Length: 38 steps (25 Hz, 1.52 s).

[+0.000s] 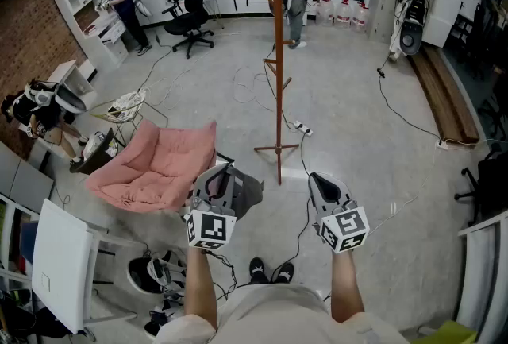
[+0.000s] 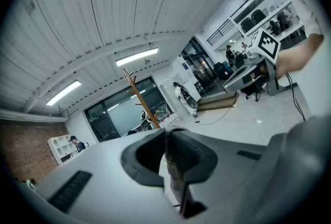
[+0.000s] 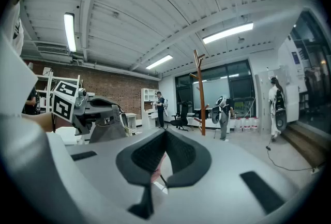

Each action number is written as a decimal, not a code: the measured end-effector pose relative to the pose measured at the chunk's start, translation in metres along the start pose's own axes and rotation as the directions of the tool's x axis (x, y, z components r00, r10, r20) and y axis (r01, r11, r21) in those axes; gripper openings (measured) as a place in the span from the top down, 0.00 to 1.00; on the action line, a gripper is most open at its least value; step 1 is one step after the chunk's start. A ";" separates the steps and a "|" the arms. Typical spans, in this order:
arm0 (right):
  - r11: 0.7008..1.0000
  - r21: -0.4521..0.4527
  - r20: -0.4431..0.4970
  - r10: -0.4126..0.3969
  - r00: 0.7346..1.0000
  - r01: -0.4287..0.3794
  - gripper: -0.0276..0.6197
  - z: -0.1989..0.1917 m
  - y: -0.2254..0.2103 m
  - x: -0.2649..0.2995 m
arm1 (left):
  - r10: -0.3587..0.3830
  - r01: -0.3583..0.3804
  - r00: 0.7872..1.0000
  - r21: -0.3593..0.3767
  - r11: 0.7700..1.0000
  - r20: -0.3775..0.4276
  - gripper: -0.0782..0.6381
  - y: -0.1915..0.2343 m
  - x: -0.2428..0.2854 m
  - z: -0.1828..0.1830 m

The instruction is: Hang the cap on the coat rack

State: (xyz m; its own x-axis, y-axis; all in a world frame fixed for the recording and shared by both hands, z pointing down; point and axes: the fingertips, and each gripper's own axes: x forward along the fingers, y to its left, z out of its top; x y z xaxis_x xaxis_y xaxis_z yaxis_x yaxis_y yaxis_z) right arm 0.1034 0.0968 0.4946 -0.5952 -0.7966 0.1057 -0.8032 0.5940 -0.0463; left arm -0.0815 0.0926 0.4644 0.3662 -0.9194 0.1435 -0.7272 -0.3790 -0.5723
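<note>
The wooden coat rack (image 1: 278,56) stands on the floor straight ahead of me, its base just beyond both grippers. It also shows far off in the left gripper view as the coat rack (image 2: 139,96) and in the right gripper view as the coat rack (image 3: 199,88). A grey cap (image 1: 246,190) hangs from my left gripper (image 1: 222,173), whose jaws are shut on its fabric. From the right gripper view the cap (image 3: 106,132) dangles under the left gripper (image 3: 103,107). My right gripper (image 1: 321,179) is held level beside it, jaws shut with nothing in them.
A pink cushioned chair (image 1: 155,164) sits on the floor at the left. Cables and a power strip (image 1: 300,128) lie around the rack's base. A white table (image 1: 59,263) is at my near left. An office chair (image 1: 189,21) and several people are at the back.
</note>
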 end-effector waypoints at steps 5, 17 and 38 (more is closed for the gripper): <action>1.000 -0.003 0.005 0.017 1.000 -0.017 0.95 0.003 -0.003 -0.007 | -0.007 0.007 1.000 0.026 1.000 -0.013 0.85 -0.005 0.002 0.008; 0.995 0.085 0.041 0.044 0.998 -0.047 0.95 -0.004 -0.031 -0.020 | 0.022 -0.022 0.999 0.000 1.000 -0.027 0.85 -0.004 0.014 0.016; 0.996 0.085 0.027 0.008 1.000 -0.010 0.95 -0.008 -0.067 0.084 | -0.078 0.080 0.995 -0.037 0.996 0.057 0.85 0.061 0.136 -0.024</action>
State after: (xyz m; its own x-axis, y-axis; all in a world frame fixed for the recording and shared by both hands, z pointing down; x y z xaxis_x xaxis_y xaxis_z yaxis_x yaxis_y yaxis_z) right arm 0.1069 -0.0089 0.5149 -0.6020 -0.7946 0.0784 -0.7964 0.5904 -0.1312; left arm -0.0901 -0.0576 0.4684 0.4544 -0.8795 0.1416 -0.7166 -0.4553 -0.5283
